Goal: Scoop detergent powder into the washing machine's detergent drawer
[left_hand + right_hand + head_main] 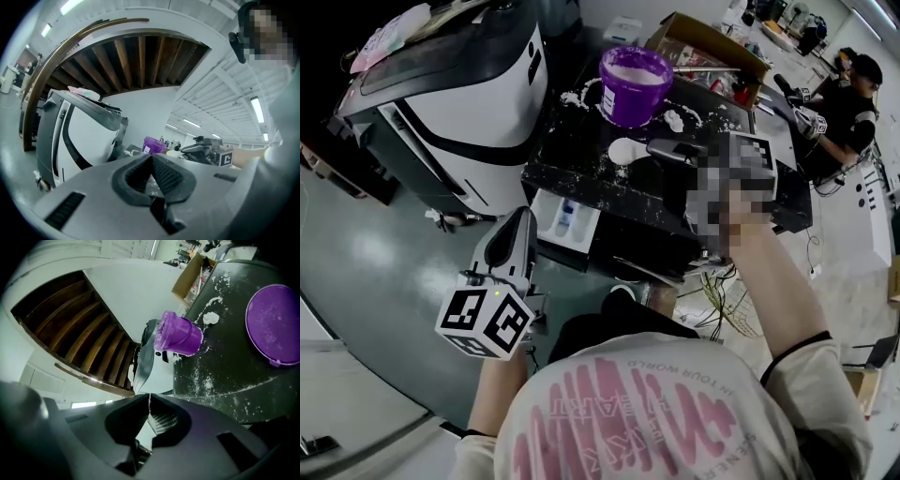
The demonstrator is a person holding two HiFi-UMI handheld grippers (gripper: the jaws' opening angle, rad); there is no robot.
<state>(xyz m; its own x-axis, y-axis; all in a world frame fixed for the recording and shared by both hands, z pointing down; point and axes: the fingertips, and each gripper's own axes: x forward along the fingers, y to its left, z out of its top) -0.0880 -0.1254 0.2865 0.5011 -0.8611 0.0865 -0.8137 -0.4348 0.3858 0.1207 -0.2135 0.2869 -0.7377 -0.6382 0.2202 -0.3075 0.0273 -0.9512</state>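
**Powder** [636, 71]: sits in the open purple tub [630, 101] at the 12 o'clock end of the black top [581, 159]. Grains and clumps are strewn round the tub. The lid [274, 324] lies flat on the top, apart from the tub.

**Scoop** [624, 150]: a white rounded thing, taken to be the scoop, lies at 6 o'clock of the tub.

**Right gripper** [652, 148]: comes in from 3 o'clock with its tip right at the scoop. The jaws are pressed together. No view settles whether a thin handle is pinched between them.

**Drawer** [546, 214]: at 7 o'clock of the tub, below the top's edge. It is pulled open, white with a blue insert.

**Left gripper** [523, 216]: at 7 o'clock of the drawer, just beside it. The jaws are closed with nothing in them.

**Handling, by judgement:**
- The powder is light, loose and quick to spill, as the mess on the top suggests.
- The scoop looks like stiff, light plastic.
- It should be held by the handle, well back from the bowl, and firmly, since dusted plastic may slip.
- The bowl should be carried level from tub to drawer.
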